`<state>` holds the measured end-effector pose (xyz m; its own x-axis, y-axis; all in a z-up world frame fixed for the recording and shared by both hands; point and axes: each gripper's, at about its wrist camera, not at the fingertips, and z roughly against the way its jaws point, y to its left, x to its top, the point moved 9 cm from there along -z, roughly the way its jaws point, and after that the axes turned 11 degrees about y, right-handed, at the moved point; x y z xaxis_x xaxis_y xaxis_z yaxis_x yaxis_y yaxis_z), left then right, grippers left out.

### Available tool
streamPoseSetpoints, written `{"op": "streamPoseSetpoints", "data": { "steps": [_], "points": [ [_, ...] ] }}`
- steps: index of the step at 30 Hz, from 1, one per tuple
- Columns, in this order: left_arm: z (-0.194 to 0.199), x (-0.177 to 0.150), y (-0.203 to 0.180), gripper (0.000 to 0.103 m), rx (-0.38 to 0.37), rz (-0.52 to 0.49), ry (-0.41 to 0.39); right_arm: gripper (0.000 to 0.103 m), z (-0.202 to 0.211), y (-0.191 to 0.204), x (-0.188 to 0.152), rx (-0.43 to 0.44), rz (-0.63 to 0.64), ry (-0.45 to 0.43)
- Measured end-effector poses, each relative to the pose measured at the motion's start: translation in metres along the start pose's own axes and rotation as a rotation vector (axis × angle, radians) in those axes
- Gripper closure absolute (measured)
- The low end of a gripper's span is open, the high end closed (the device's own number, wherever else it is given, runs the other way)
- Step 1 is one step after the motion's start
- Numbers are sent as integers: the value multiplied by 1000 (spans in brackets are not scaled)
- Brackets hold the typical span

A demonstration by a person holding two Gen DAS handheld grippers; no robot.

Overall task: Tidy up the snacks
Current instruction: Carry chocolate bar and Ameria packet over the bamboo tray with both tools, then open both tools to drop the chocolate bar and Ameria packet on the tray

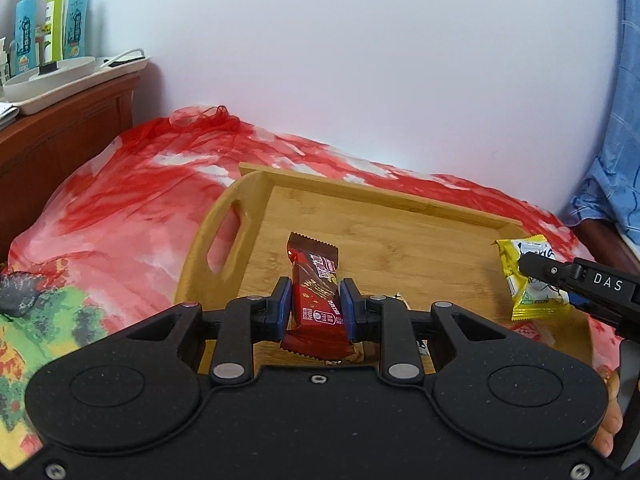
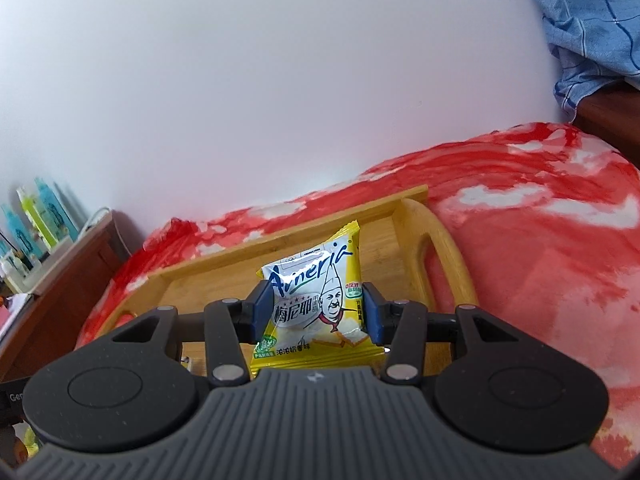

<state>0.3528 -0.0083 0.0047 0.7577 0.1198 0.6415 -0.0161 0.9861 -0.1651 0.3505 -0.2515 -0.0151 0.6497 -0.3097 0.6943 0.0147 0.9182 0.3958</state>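
Carrying two snacks over the wooden tray (image 1: 380,204) on the bed: left gripper (image 1: 316,300) jaws clamping a red snack bar (image 1: 316,280) at lower centre, right gripper (image 2: 318,306) jaws pinching a yellow snack packet (image 2: 316,300) at centre frame. Likely placing step; next calling for lowering onto bare tray floor and releasing. Holding little else, tray floor mostly bare, a few wrappers peeking at lower edge.
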Motion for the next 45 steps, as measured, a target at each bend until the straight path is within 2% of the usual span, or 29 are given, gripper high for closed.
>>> {"op": "streamPoseSetpoints", "data": {
  "steps": [7,24,28,31,35,37,39,41,45],
  "points": [
    [-13,-3,-5,79,10,-17,11,51,-12,-3,-4,-1,-7,35],
    [-23,-17,-26,80,-24,-29,48,50,-23,2,-9,-1,39,77],
    [-23,-17,-30,80,-25,-37,49,43,-23,4,-10,5,48,81],
    [-23,-17,-31,80,-21,-39,50,32,-21,4,-10,27,43,72],
    [-22,-16,-30,79,-8,-41,47,26,-14,6,-7,49,43,38],
    [-20,-16,-30,74,-4,-40,47,24,-9,8,-5,49,49,21],
    [-16,-16,-30,64,2,-43,41,21,-4,10,-3,50,53,8],
    [-11,-16,-31,60,3,-57,32,17,1,12,-1,51,58,-6],
    [1,-17,-35,46,9,-92,18,13,9,18,-1,42,76,-24]
  ]
}}
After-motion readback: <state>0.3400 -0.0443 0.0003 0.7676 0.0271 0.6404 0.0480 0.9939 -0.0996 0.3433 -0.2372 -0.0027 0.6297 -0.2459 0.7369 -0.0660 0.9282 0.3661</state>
